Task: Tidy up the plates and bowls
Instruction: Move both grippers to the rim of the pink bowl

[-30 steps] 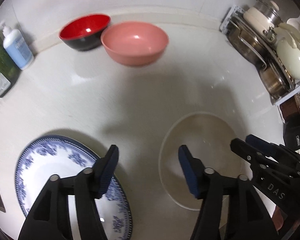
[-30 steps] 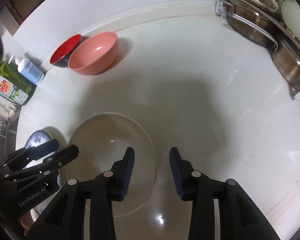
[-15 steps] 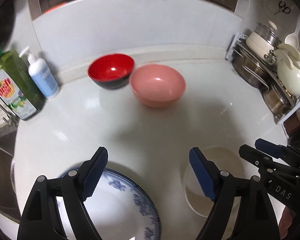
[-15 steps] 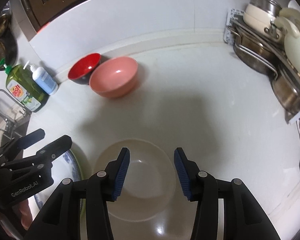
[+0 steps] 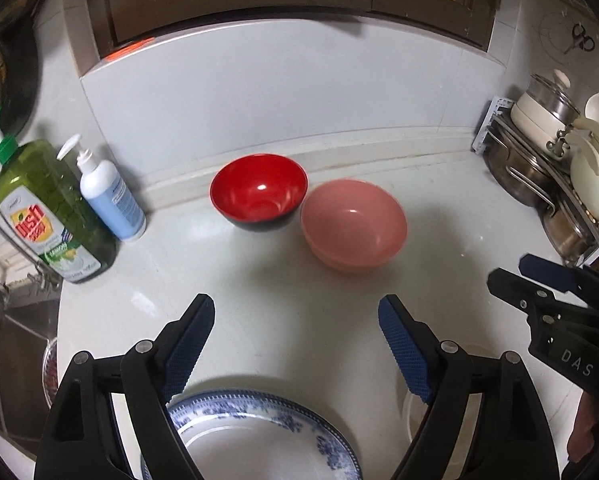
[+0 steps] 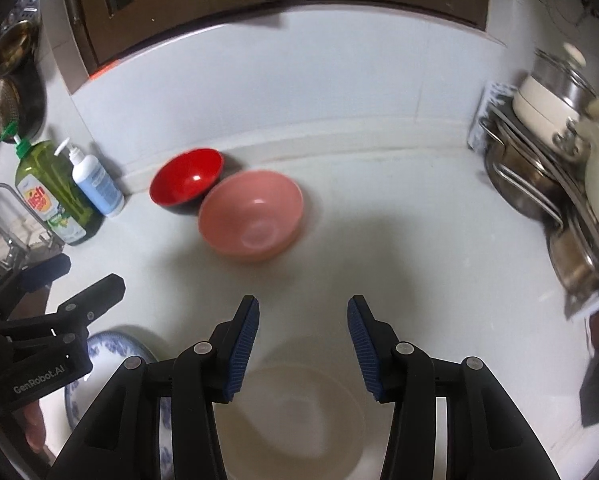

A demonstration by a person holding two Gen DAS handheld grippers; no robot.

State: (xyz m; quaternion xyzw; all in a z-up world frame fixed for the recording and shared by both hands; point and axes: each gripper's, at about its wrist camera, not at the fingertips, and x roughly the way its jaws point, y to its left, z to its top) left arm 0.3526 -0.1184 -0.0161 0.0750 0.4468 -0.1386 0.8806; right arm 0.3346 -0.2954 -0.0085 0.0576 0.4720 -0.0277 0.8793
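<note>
A red-and-black bowl (image 5: 259, 192) (image 6: 187, 181) and a pink bowl (image 5: 353, 224) (image 6: 251, 216) stand side by side near the back wall of the white counter (image 5: 299, 288). Close to me lie a blue-patterned plate (image 5: 255, 440) (image 6: 103, 348) and a cream plate (image 6: 291, 416) (image 5: 409, 412). My left gripper (image 5: 297, 320) hangs open above the blue plate's far rim, holding nothing. Over the cream plate my right gripper (image 6: 302, 316) is open too, with nothing between its fingers.
Green dish soap (image 5: 51, 212) and a white pump bottle (image 5: 109, 196) stand at the back left beside a sink tap (image 6: 3, 216). A rack of pots and lids (image 5: 555, 176) fills the right side. Dark wooden frames run above the backsplash.
Both grippers have risen and tilted up from the plates, so the back wall and bowls now show. The left jaws have spread wider; the right jaws opened slightly.
</note>
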